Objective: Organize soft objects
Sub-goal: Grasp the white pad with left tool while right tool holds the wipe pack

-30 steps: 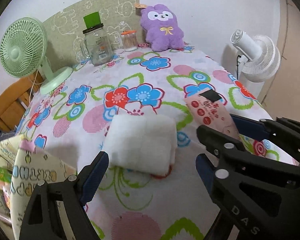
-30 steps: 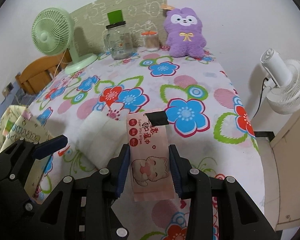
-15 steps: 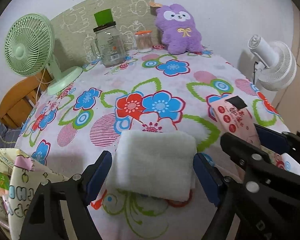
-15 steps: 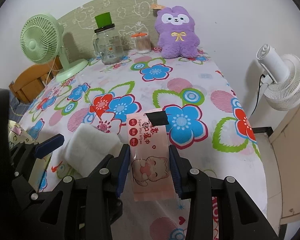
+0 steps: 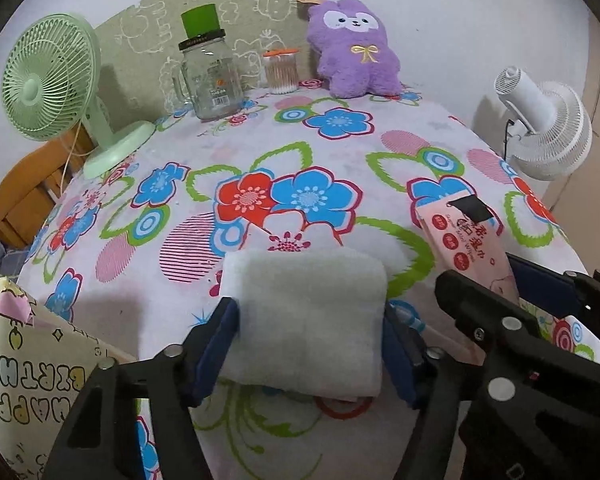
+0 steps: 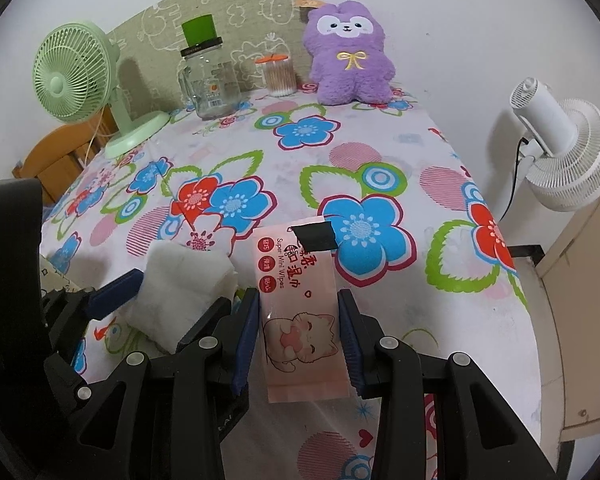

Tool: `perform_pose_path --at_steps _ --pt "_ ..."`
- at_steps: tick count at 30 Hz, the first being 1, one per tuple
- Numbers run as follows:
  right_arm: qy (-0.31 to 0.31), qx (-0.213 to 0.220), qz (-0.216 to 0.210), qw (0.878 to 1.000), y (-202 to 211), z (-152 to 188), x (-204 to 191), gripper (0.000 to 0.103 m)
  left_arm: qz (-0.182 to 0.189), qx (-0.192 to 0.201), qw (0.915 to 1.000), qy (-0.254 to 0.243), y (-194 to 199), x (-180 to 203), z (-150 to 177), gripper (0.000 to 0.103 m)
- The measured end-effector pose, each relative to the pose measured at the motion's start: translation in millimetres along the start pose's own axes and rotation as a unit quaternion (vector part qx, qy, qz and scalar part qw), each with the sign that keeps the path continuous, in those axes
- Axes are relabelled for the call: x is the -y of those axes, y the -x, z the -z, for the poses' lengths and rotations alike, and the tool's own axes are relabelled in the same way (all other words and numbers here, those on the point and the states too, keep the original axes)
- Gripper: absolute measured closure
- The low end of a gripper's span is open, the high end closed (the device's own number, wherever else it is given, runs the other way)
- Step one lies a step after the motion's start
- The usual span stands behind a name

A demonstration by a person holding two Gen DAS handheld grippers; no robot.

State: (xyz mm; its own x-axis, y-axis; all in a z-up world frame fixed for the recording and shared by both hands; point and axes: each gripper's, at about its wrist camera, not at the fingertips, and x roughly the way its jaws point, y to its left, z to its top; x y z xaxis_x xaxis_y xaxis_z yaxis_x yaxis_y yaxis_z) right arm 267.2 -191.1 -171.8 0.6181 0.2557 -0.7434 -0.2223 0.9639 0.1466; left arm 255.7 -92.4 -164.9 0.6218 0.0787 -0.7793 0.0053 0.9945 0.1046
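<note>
1. We see the left tongs [image 5: 308, 340] with their blue pads set against both sides of the folded white fleecy cloth [image 5: 306, 316]; the pads touch it, and we judge them closed on it. The cloth lies near the front edge of the bench, on the flower-printed tablecloth [image 5: 260, 152].
2. The right tongs [image 6: 299, 340] are clamped on the pink plastic pack of wet wipes with a cat drawing [image 6: 298, 312], gripped at its long edges; its far end with the black tape tab points up the bench.
3. Step in hand, as we judge it: both soft things are gripped and ready to be carried off.
4. The next move calls for a lift clear of the tablecloth, then a carry to a container; the paper bag printed with birthday lettering [image 5: 32, 380], at the bench's left front corner, seems the likely one. The cloth is limp and may sag or unfold, so we advise a firm, level grip.
5. The purple plush toy [image 6: 350, 56] sits upright at the far wall, not yet handled.
</note>
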Motion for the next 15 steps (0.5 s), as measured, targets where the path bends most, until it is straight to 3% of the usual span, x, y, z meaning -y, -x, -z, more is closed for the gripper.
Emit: perform_pose_path --at_steps 3,5,15 --pt "-0.002 -0.001 0.003 1.000 1.3 1.9 -0.1 0.062 -0.001 0.004 1.0000 -0.007 3.7 2.5 2.3 0.049" --pt "-0.004 -0.003 0.006 1.000 1.4 3.9 1.4 0.062 -0.009 0.009 0.9998 -0.015 7.6 6.1 4.8 0.064" --pt "-0.004 -0.002 0.007 1.000 12.6 12.5 -0.2 0.062 -0.004 0.003 0.9998 -0.018 17.5 5.8 11.4 0.084"
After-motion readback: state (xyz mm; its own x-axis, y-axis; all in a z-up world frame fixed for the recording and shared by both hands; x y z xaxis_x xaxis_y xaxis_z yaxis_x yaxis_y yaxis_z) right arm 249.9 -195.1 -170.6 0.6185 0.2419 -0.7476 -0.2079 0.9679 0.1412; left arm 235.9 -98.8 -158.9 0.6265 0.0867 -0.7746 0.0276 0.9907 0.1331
